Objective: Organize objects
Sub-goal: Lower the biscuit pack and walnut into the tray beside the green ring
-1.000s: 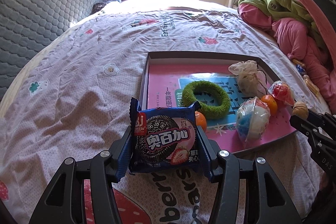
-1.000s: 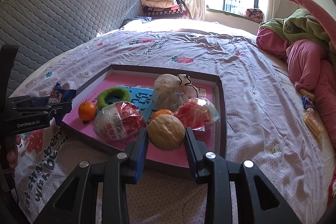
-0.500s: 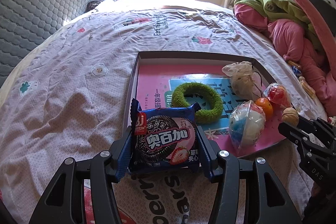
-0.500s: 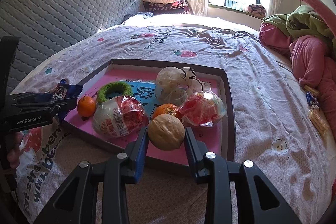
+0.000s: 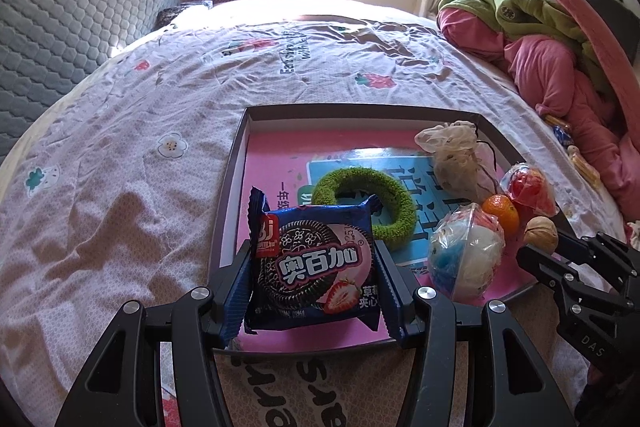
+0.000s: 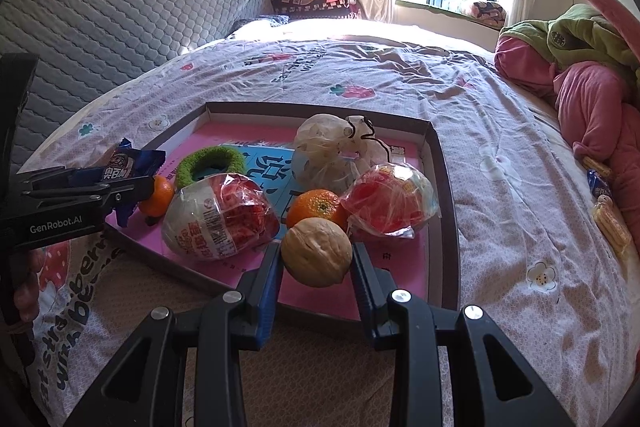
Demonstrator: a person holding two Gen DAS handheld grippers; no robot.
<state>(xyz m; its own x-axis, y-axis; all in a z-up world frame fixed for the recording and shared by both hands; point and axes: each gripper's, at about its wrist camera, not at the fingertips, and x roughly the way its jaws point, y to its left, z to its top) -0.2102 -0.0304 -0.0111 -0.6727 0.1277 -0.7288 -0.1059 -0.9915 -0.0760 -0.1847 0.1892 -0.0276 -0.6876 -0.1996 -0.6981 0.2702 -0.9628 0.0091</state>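
Observation:
My left gripper [image 5: 314,281] is shut on a blue cookie packet [image 5: 314,269], held over the near left corner of the pink tray [image 5: 280,163]. My right gripper [image 6: 317,259] is shut on a walnut [image 6: 317,251] above the tray's near edge [image 6: 304,303]. In the tray lie a green fuzzy ring [image 5: 364,201], two tangerines [image 6: 318,207] [image 6: 158,195], two wrapped toy balls [image 6: 220,215] [image 6: 390,203] and a knotted white bag [image 6: 328,155]. The left gripper and packet [image 6: 128,167] show at the left of the right wrist view. The walnut [image 5: 541,233] shows at the right of the left wrist view.
The tray rests on a bed with a floral sheet [image 5: 120,155]. A grey quilted headboard [image 6: 100,23] stands at the left. Pink and green bedding [image 5: 552,67] is heaped at the right. Small wrapped snacks [image 6: 608,215] lie on the sheet beside that heap.
Both views have edged forward over the tray. The packet now hangs over the tray's near left corner, hiding one tangerine. Both grips are unchanged.

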